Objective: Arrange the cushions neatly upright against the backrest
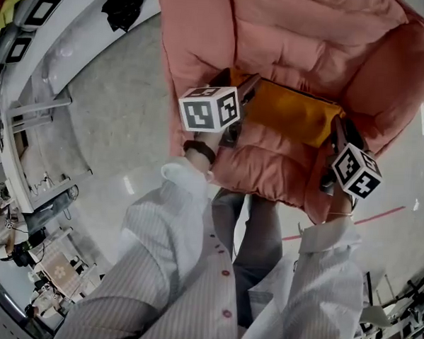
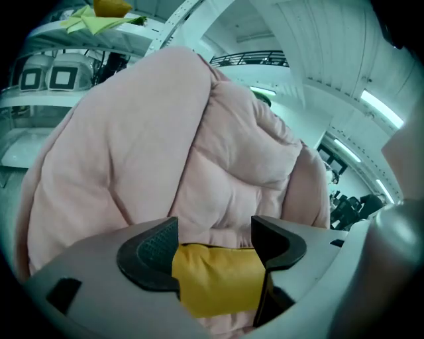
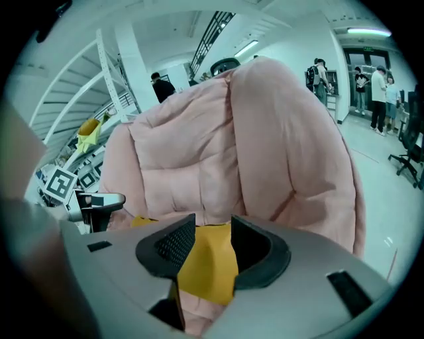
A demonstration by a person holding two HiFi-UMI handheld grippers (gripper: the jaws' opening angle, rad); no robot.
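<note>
Armchair (image 1: pixel 297 35), pink and thickly padded, fills the upper half of the head view; its quilted backrest (image 2: pixel 165 132) rises ahead of both gripper cameras, and its seat and side bolsters enclose the work area. Grey floor (image 1: pixel 109 103) surrounds the chair. Person stands directly in front of the seat, both arms in striped white sleeves (image 1: pixel 174 220) reaching forward. Yellow cushion (image 1: pixel 293 113) lies crosswise on the seat, low in front of the backrest, its long side running from the chair's left bolster toward the right one. Whether its far edge touches the backrest cannot be determined. Left gripper (image 1: pixel 243 89) sits at the cushion's left end. In the left gripper view the yellow fabric (image 2: pixel 218 278) spans the full gap between the jaws and contacts both pads, so this gripper (image 2: pixel 215 232) clamps the cushion. Right gripper (image 1: pixel 338 133) sits at the cushion's right end. In the right gripper view a bunched fold of yellow fabric (image 3: pixel 209 265) fills the jaw gap and meets both pads, so this gripper (image 3: pixel 212 228) also clamps the cushion. Marker cubes (image 1: pixel 209 108) face upward on both tools.
</note>
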